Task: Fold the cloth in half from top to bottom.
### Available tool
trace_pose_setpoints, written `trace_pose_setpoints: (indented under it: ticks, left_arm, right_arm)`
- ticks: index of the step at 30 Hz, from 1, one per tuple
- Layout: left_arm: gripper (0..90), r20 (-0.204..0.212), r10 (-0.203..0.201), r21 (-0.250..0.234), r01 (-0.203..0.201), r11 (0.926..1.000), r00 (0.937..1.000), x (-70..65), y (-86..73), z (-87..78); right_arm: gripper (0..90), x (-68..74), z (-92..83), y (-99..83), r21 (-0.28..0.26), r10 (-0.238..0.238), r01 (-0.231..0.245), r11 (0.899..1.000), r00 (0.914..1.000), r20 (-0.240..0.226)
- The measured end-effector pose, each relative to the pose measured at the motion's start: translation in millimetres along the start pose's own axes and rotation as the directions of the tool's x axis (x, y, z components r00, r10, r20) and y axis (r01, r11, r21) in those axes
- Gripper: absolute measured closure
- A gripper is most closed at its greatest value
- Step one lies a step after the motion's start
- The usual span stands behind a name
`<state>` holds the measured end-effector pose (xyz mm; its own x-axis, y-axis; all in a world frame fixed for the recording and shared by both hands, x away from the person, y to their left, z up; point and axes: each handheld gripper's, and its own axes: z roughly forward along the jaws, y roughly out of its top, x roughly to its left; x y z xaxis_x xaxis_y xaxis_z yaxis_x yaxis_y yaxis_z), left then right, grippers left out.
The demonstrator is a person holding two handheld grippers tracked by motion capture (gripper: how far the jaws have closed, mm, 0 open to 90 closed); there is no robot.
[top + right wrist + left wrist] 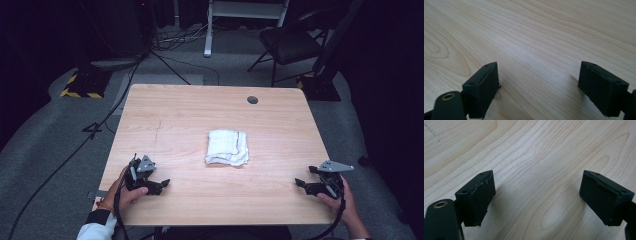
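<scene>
Resting: one white folded towel (pixel 227 147) lies flat near the middle of the table (pixel 170 115), a bit right of centre, nothing on top of it.
towel count: 1, folded into a rough rectangle, edges a little uneven.
gripper count: 2, one per hand, both at the near edge of the table.
left gripper (pixel 159 185): held in the left hand (pixel 127 192) at the near left; jaws wide apart, nothing between them; tips point toward the table's middle. In the left gripper view (pixel 535 197) bare wood grain lies between the two black pads.
right gripper (pixel 301 184): held in the right hand (pixel 342 202) at the near right; jaws wide apart, nothing between them; in the right gripper view (pixel 539 82) bare wood between the pads.
towel vs grippers: well apart from both, lying between them and farther up the table.
table extras: one round cable hole (pixel 252 100) near the far edge.
floor: one black chair (pixel 290 45) beyond the table, cables (pixel 100 125) on grey carpet to the left.
</scene>
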<state>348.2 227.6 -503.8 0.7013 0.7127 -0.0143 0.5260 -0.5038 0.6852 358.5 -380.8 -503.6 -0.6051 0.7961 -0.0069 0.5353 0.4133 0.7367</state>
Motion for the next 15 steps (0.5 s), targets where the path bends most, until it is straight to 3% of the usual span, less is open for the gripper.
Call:
trace_pose_setpoints:
  ticks: [15]
  left_arm:
    - [12.7, 0.005, 0.004, 0.003, -0.004, 1.0000, 1.0000, 1.1, 0.4, 0.4]
  right_arm:
    - [17.0, -0.2, 0.2, 0.3, 0.000, -0.002, 0.002, 1.000, 1.0000, -0.002]
